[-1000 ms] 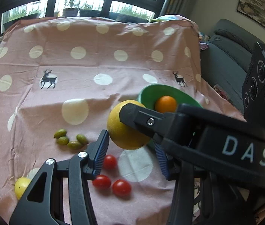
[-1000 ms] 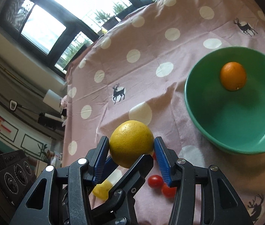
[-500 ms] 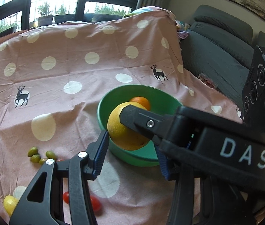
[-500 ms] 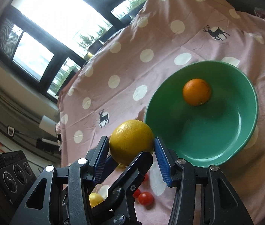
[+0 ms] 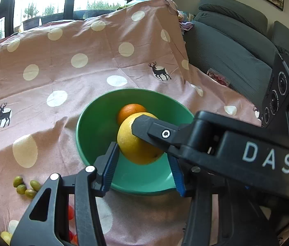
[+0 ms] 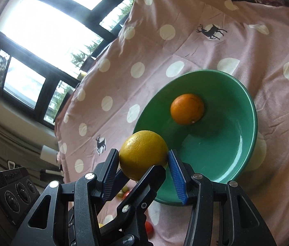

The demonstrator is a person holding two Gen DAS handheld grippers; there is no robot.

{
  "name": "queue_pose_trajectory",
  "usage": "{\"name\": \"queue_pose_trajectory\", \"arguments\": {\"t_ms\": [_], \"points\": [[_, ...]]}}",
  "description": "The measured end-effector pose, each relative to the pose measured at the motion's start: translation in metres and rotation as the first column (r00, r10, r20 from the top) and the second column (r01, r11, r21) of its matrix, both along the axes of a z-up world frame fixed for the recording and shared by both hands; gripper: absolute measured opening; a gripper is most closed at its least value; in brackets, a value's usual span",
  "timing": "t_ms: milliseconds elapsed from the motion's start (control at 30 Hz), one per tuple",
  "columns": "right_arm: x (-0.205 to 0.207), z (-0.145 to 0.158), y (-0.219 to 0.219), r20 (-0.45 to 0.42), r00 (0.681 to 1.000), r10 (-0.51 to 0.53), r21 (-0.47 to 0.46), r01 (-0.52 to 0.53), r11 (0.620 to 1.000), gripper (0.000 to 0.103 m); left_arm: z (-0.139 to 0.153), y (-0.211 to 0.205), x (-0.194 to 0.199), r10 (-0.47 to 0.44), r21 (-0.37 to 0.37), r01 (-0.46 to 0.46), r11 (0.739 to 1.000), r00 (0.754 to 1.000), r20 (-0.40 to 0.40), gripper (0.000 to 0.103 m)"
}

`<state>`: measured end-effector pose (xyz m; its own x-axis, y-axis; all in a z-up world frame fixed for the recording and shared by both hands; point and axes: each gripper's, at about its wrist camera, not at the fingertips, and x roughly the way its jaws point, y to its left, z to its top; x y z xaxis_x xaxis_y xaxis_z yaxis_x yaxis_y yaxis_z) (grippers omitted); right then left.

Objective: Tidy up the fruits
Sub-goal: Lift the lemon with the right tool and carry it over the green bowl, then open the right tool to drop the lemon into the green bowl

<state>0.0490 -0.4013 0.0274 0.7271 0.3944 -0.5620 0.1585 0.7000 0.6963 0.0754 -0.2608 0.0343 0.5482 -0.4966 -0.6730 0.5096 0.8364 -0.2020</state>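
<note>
A large yellow citrus fruit (image 5: pixel 138 143) (image 6: pixel 143 153) is held between both grippers at once, just above the near part of the green bowl (image 5: pixel 95 123) (image 6: pixel 222 149). My left gripper (image 5: pixel 142 168) and my right gripper (image 6: pixel 142 164) are both shut on it, crossed over each other. An orange (image 5: pixel 131 109) (image 6: pixel 187 109) lies inside the bowl. Small green fruits (image 5: pixel 24 186) lie on the cloth at the left. Red tomatoes (image 5: pixel 70 215) (image 6: pixel 148 226) and a small yellow fruit (image 5: pixel 6 236) lie near the front, partly hidden by the grippers.
The table is covered by a pink cloth (image 5: pixel 62 61) with cream dots and deer prints. A grey sofa (image 5: pixel 226 47) stands to the right. Windows (image 6: pixel 42 26) are behind the table.
Both grippers have carried the yellow fruit to the right, from over the tomatoes to over the green bowl. The grip has not changed.
</note>
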Motion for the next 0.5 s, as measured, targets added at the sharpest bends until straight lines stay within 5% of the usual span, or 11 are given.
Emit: {"name": "queue_pose_trajectory", "arguments": {"t_ms": [500], "points": [[0.011,-0.015,-0.010,-0.094,0.995,-0.038,-0.040,0.035,0.999,0.052,-0.019,-0.013,0.015,-0.036,-0.011,0.036,0.999,0.996,-0.082,0.049]]}}
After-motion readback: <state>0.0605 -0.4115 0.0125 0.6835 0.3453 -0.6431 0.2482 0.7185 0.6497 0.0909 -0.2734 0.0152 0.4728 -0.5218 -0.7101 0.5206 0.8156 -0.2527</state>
